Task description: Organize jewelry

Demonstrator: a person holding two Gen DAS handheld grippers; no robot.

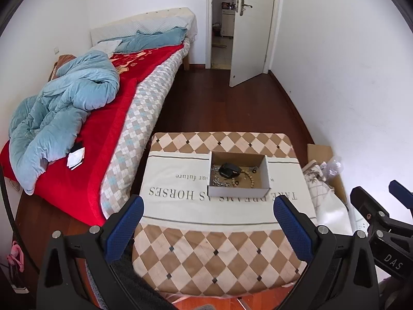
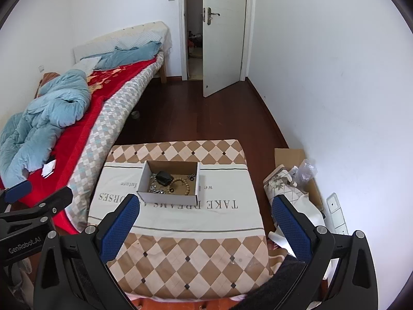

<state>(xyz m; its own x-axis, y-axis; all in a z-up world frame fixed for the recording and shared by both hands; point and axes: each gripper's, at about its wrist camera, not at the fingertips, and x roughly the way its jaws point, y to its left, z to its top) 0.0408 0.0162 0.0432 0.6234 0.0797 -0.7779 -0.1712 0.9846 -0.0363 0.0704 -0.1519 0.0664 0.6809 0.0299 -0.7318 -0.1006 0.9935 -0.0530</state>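
A shallow white cardboard box (image 1: pixel 238 191) (image 2: pixel 167 196) stands on a table with a checkered cloth (image 1: pixel 214 253) (image 2: pixel 191 255). Inside lie a black watch or case (image 1: pixel 228 169) (image 2: pixel 163 176), a wooden bead bracelet (image 1: pixel 249 178) (image 2: pixel 183 184), a silvery chain heap (image 1: pixel 219 180) (image 2: pixel 155 188) and small rings (image 1: pixel 254 171) (image 2: pixel 191 177). My left gripper (image 1: pixel 209 206) is open and empty, above the table's near half, short of the box. My right gripper (image 2: pixel 206 208) is open and empty, likewise short of the box. The right gripper shows at the left wrist view's right edge (image 1: pixel 382 206).
A bed (image 1: pixel 108 118) (image 2: pixel 77 118) with a red blanket and blue quilt runs along the left. Cardboard and bags (image 1: pixel 325 180) (image 2: pixel 291 180) lie on the floor right of the table. A power strip (image 2: pixel 336 214) lies by the wall. A door (image 1: pixel 250 25) stands open at the back.
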